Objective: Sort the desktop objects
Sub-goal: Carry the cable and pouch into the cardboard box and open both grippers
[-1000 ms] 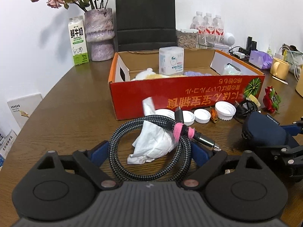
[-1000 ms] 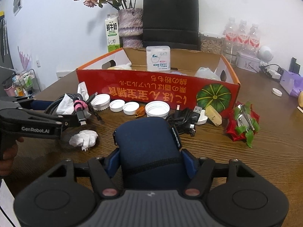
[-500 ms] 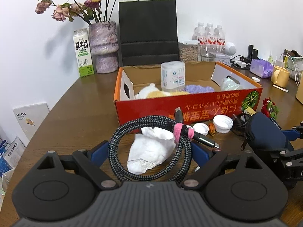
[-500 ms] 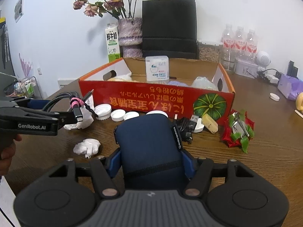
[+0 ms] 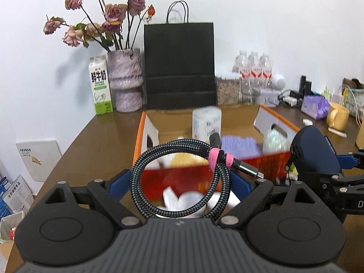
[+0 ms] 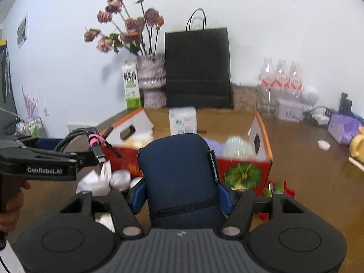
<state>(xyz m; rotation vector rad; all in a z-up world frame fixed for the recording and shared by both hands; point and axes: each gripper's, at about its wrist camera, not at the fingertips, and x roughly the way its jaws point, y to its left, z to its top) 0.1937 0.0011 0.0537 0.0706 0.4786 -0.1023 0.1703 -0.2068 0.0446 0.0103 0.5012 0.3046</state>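
Left tongs [image 5: 179,179]: clamped on the coiled braided cable [image 5: 182,177], the blue pads pressing on the 2 sides of the coil; compared with 1 second ago they are riding higher, so the coil is now showing in front of the open top of the box instead of the bench.
Coiled braided cable: bound by a pink strap [image 5: 220,158], 1 metal plug sticking out to the right; it is hanging clear of the bench, lifted off the crumpled tissue [image 5: 186,201] that is staying below.
Right tongs [image 6: 183,194]: clamped on the navy zip pouch [image 6: 179,170], blue pads squeezing both of its sides; they too are sitting higher than 1 second ago.
Navy zip pouch: standing upright between the pads, now covering part of the box's front wall, off the bench.
Red cardboard box [image 6: 267,136]: open-topped, just beyond both held things; a white carton [image 6: 182,121] is standing inside, and more of the interior is showing than before.
Bench [image 5: 97,136]: brown wood, now showing farther below; white caps [image 6: 120,177] are lying at the box front.
Person's hand [image 6: 10,202]: gripping the left handle at the edge of the right view.
Sharpness: both views are blurring more than 1 second ago.
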